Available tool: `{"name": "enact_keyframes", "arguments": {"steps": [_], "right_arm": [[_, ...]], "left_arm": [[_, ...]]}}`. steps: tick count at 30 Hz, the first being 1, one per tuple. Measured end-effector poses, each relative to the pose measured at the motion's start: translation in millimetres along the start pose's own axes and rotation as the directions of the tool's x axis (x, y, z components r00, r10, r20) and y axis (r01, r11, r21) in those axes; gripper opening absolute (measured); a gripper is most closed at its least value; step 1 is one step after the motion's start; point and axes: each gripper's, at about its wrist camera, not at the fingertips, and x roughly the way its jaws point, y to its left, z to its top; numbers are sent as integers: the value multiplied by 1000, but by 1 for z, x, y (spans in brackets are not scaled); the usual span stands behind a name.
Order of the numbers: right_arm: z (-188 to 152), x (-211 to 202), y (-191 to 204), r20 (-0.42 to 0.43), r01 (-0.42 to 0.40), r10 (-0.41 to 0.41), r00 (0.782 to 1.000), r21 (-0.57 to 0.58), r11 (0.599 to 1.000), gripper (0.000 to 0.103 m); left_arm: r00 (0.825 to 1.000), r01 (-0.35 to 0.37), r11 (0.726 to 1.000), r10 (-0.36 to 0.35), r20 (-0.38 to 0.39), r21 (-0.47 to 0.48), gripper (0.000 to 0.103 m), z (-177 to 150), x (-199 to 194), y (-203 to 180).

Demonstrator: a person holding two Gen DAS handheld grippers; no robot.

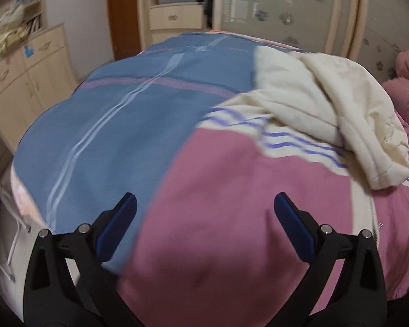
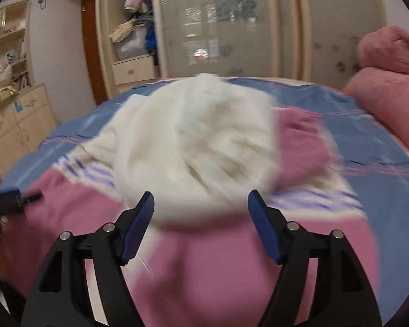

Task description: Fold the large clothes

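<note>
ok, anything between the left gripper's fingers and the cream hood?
Only pink jacket fabric, then its purple-striped cream band, before the cream hood; left wrist view.

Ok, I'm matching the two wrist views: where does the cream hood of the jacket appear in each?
Left wrist: cream hood lies upper right, far from the open left gripper.
Right wrist: hood fills the centre, just beyond the open right gripper.
Shared landmark: frosted wardrobe door behind the bed.
</note>
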Motion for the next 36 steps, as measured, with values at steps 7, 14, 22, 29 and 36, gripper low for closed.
{"name": "enact_keyframes", "arguments": {"steps": [7,14,22,29,36], "right_arm": [[-70,-33,-132,-268,194,-118,956,277,941,72],[-136,-33,-165,-278,-21,216,936,568,823,72],[-137,-32,-149,-335,-19,209,919,491,871,76],[-152,-38,-155,-310,-133,348,884,548,826,76],[-155,-31,-160,-282,-188,410,867,577,795,76]], "left_arm": [[980,37,996,-52,-191,-80,101,-49,7,49],[970,116,986,-138,-202,-116,101,-65,-2,56],[966,131,989,-113,-234,63,101,-93,-15,35],[955,170,983,-147,-258,70,101,-100,-19,24],[950,184,982,-164,-266,53,101,-94,-9,18]]}}
